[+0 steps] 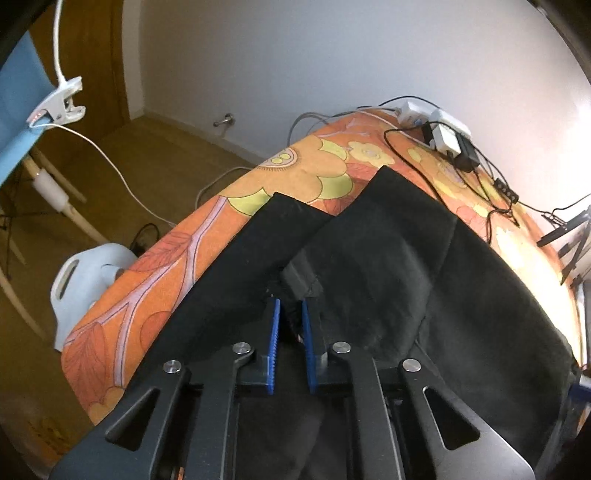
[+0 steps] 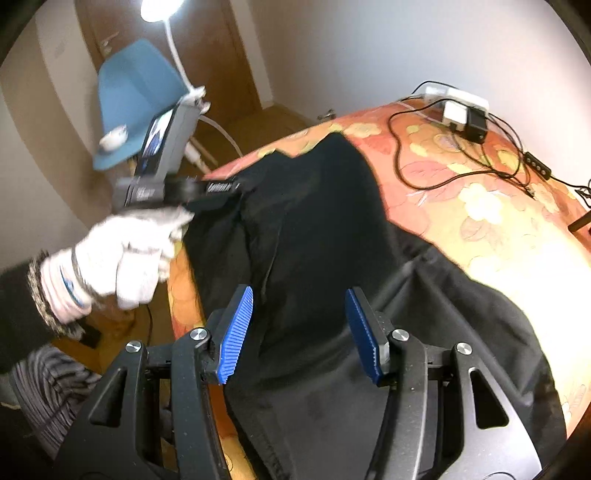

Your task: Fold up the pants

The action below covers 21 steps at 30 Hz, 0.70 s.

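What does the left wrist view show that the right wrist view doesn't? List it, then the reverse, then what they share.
Only the left wrist view shows the left tongs closed on a fold of the black pants, and a white plastic jug on the floor beside the table.

Only the right wrist view shows the right tongs open above the pants, the gloved left hand holding the other tool, and the lit lamp head.

Both show the pants on the orange floral cloth, the chargers and cables, and the blue chair.
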Available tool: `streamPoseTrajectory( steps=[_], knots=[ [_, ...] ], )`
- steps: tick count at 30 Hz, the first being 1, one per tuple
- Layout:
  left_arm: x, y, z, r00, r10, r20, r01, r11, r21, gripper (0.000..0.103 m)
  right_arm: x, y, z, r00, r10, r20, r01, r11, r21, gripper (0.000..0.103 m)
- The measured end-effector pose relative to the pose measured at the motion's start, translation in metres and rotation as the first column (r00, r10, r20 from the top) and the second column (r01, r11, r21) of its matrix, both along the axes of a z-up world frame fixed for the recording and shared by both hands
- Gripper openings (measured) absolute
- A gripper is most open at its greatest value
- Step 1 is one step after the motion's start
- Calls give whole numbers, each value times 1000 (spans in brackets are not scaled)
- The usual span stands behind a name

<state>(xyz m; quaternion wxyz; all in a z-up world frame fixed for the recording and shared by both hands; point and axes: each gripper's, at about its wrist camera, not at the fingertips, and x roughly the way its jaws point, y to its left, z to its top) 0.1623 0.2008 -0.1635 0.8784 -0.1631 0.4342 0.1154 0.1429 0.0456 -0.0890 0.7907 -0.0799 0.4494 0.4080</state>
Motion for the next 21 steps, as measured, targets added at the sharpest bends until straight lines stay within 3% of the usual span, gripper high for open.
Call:
streamPoseTrajectory(
  steps=[6,10,16,21],
  knots=[
    [-17,-7,29,993,-77,93,75,997,34,8,43,-3,17,998,-57,30,56,998,17,55],
    [-49,14,45,989,-64,135,66,998,-15,8,78,11,21,997,-77,16,77,997,30,55],
    [-89,47,20,997,-13,71,21,993,-119,8,117,56,10,1000,-6,-21,6,1000,7,55],
    [-101,53,13,998,-22,52,28,991,-129,8,136,116,-16,995,66,-78,-66,998,-5,54]
  ],
)
